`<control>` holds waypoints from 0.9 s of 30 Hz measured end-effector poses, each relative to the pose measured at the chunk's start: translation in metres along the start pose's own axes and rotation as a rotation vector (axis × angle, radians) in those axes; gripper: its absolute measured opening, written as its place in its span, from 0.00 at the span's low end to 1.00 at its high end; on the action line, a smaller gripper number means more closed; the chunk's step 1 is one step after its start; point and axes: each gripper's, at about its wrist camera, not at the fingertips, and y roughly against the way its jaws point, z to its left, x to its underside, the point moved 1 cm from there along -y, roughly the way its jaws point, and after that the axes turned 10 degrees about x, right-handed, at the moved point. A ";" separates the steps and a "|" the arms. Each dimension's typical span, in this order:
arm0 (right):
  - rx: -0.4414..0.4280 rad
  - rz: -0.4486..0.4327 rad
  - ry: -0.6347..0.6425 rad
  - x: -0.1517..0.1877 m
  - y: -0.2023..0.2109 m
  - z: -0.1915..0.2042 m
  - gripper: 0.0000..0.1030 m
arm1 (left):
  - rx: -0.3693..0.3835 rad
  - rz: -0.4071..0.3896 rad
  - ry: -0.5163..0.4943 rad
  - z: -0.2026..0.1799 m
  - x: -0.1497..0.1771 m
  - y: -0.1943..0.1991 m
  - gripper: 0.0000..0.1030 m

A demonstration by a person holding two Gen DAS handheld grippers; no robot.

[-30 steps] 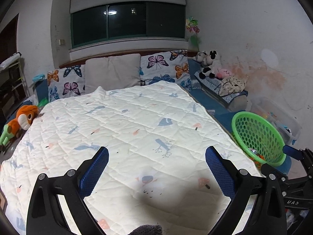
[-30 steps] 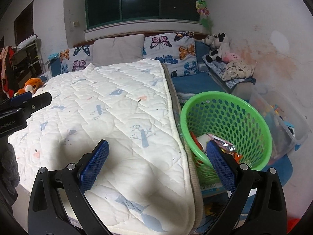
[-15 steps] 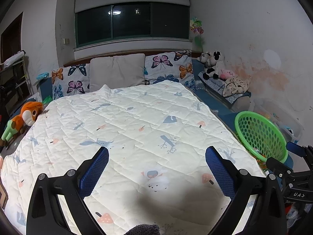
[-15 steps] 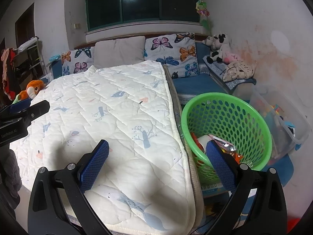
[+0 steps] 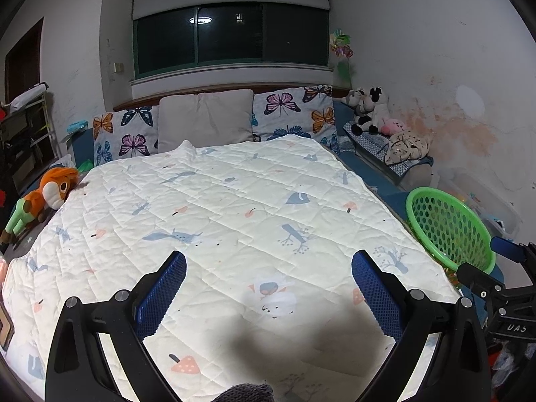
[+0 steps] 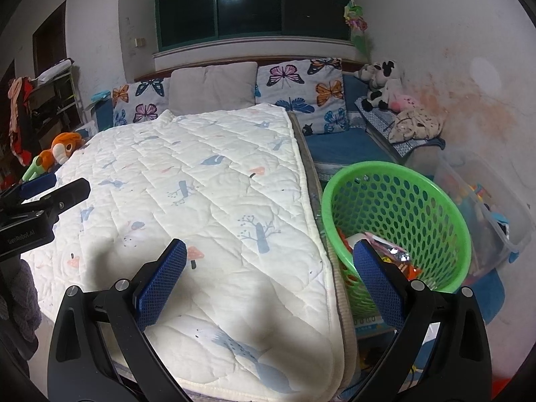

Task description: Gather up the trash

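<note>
Green plastic basket (image 6: 398, 221) sitting just beside the bed's right edge, holding the trash: crinkled wrappers (image 6: 390, 251) lying at the bottom, red and silvery, with something white beside them. Left gripper (image 5: 268, 288) hovering over the foot of the white quilt (image 5: 217, 207), blue pads spread wide apart, gripping nothing. Right gripper (image 6: 268, 281) hanging over the quilt's right border, tongs likewise parted and empty, the right-hand pad (image 6: 375, 281) overlapping the basket's near rim in the right wrist view. Showing along the headboard: butterfly pillows (image 5: 294, 110) flanking a plain grey cushion (image 5: 206, 119). Lying at the bed's left side, an orange plush toy (image 5: 43, 197). Resting on a bench by the stained wall, more soft toys (image 5: 368, 110). Standing just beyond the basket, a clear storage bin (image 6: 482, 201) against the wall.
</note>
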 end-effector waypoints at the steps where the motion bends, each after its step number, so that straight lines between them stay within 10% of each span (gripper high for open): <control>1: -0.001 -0.001 0.003 0.000 0.000 0.000 0.96 | -0.002 -0.001 0.002 0.001 0.000 0.001 0.93; 27: -0.049 -0.036 0.044 -0.013 0.003 0.019 0.96 | -0.064 -0.041 0.050 0.021 0.001 0.016 0.93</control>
